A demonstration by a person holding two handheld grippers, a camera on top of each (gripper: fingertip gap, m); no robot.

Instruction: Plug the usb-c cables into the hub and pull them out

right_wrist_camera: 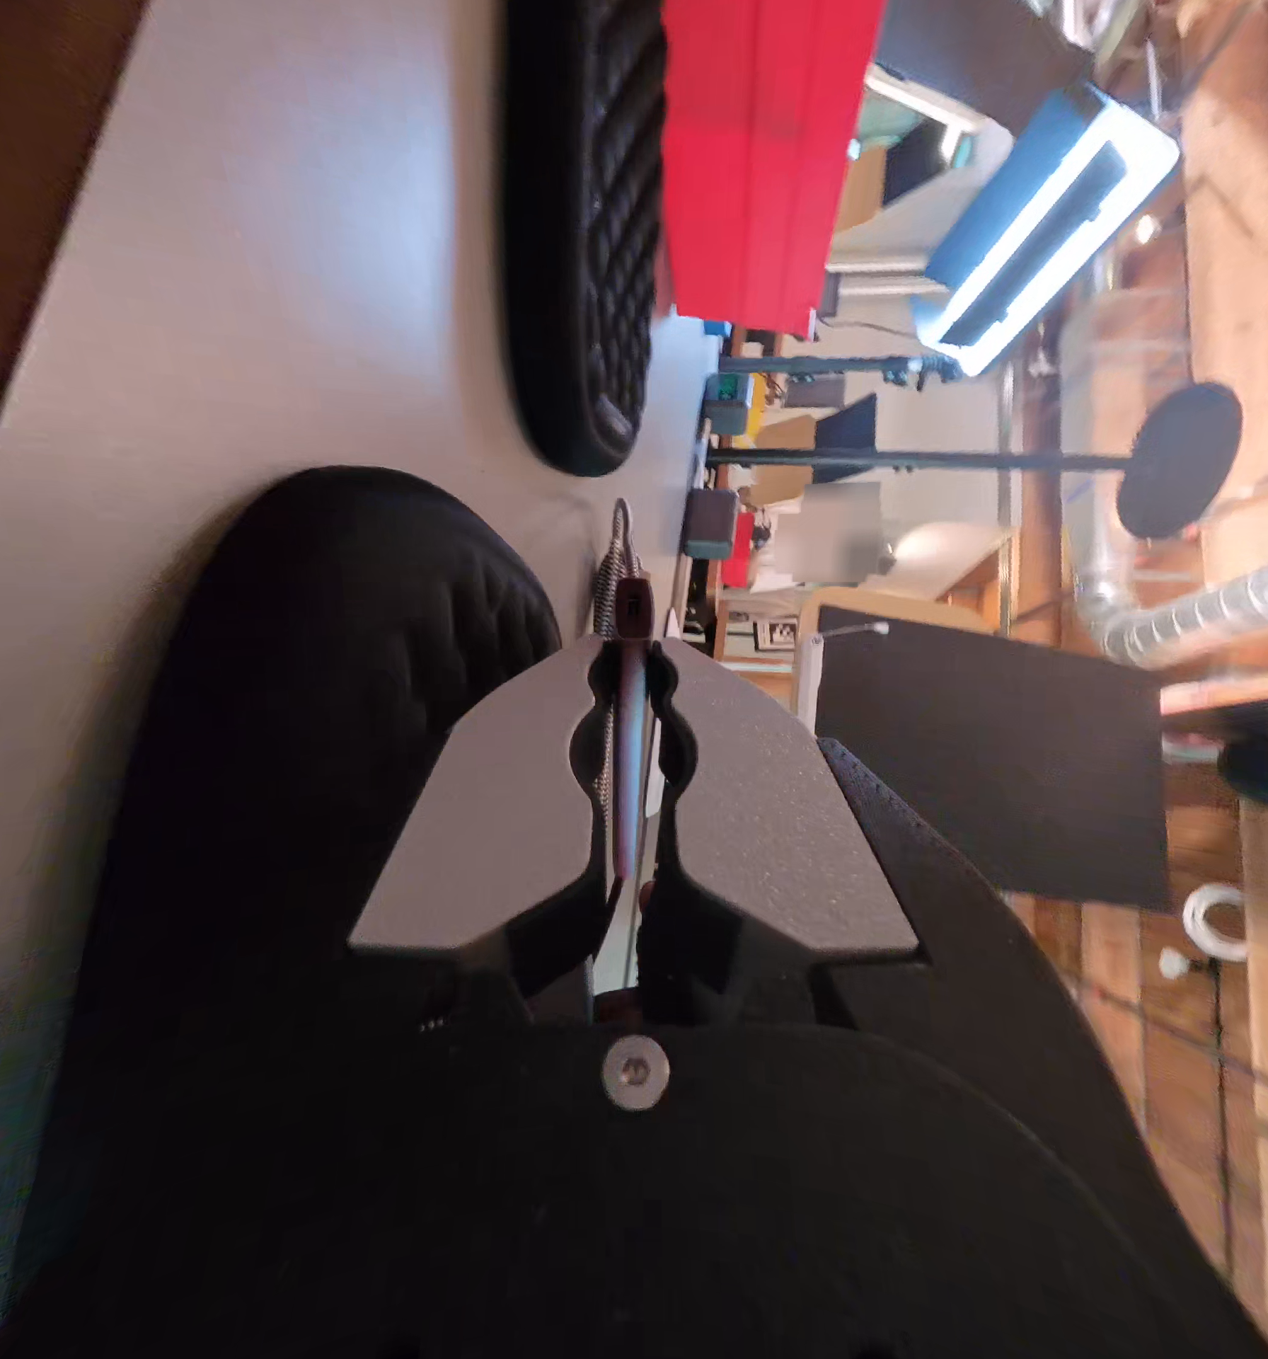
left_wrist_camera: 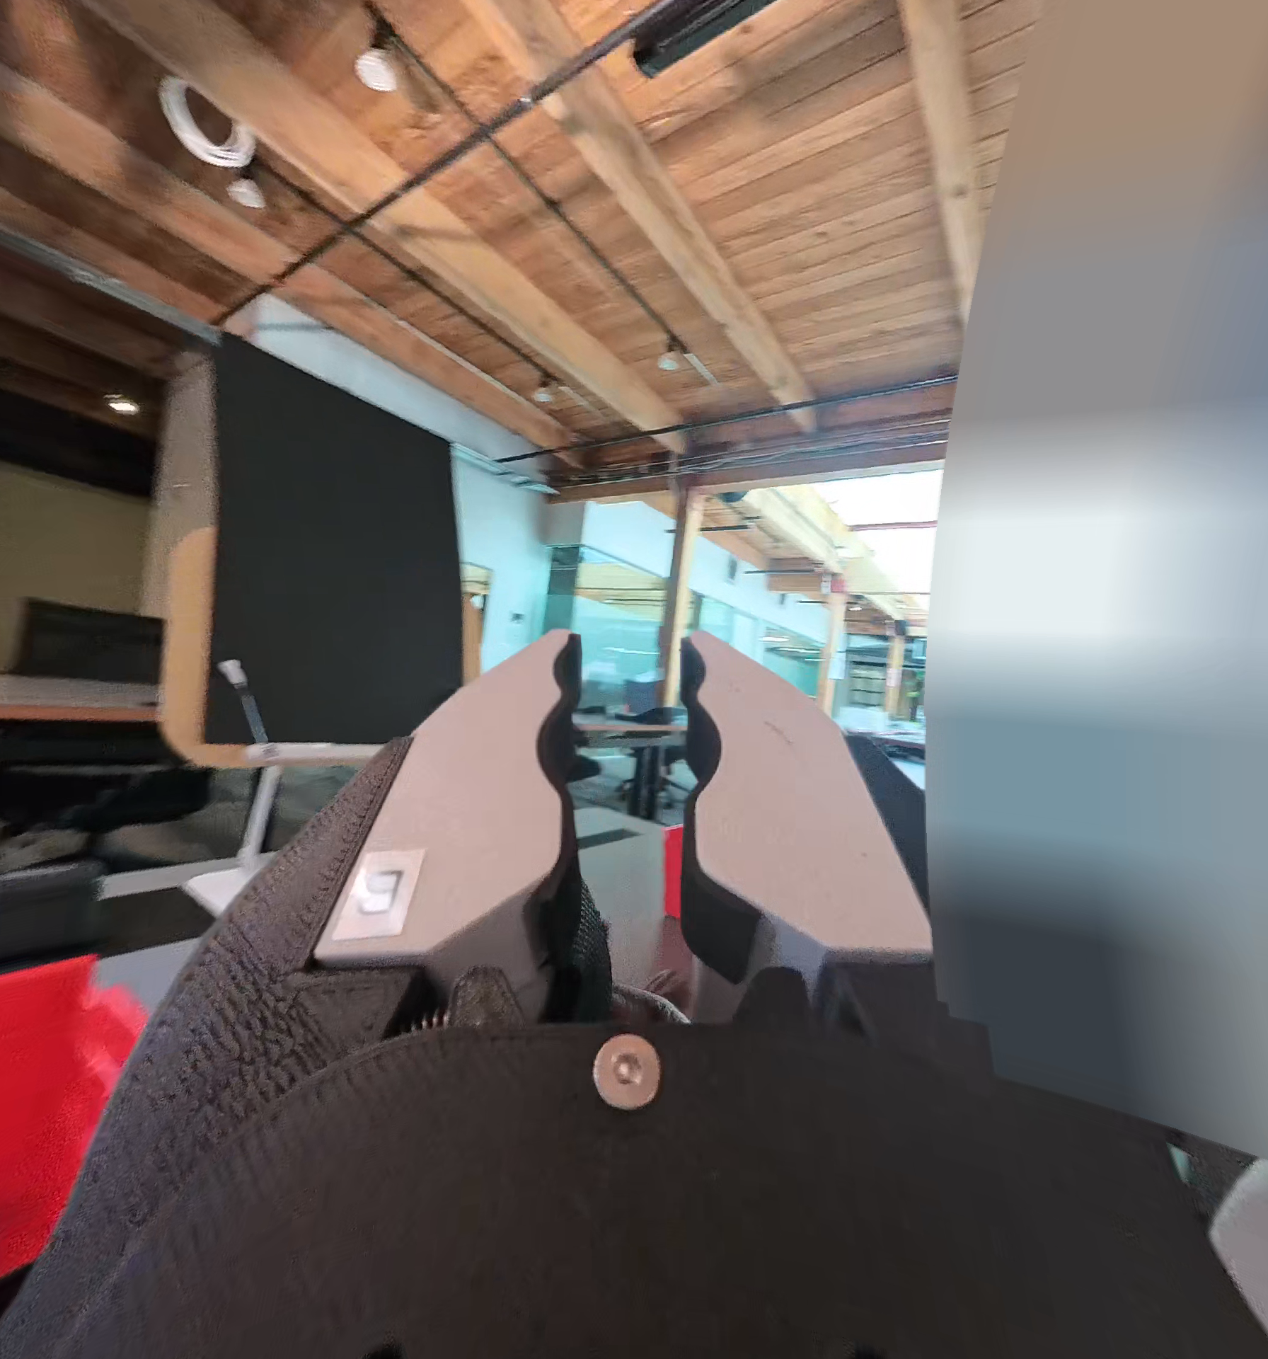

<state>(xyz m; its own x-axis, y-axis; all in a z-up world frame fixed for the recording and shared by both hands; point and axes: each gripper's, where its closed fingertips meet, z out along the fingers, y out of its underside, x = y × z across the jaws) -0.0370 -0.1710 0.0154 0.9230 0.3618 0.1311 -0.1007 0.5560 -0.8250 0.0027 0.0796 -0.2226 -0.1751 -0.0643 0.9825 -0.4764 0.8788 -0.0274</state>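
Observation:
In the right wrist view, rolled sideways, my right gripper (right_wrist_camera: 629,651) is shut on a thin silvery slab (right_wrist_camera: 627,765) seen edge-on, apparently the hub. Its dark end piece (right_wrist_camera: 632,610) sticks out past the fingertips. A braided grey cable (right_wrist_camera: 616,559) loops on the white table (right_wrist_camera: 249,294) just beyond it. I cannot tell whether the cable is plugged in. My left gripper (left_wrist_camera: 631,651) is tilted up towards the wooden ceiling. It is open with a narrow gap and holds nothing. No cable or hub shows in the left wrist view.
Two black quilted pads (right_wrist_camera: 587,220) (right_wrist_camera: 337,662) lie on the table beside the right gripper. A red box (right_wrist_camera: 756,162) stands behind them and also shows in the left wrist view (left_wrist_camera: 21,1088). A black panel (left_wrist_camera: 337,544) stands beyond.

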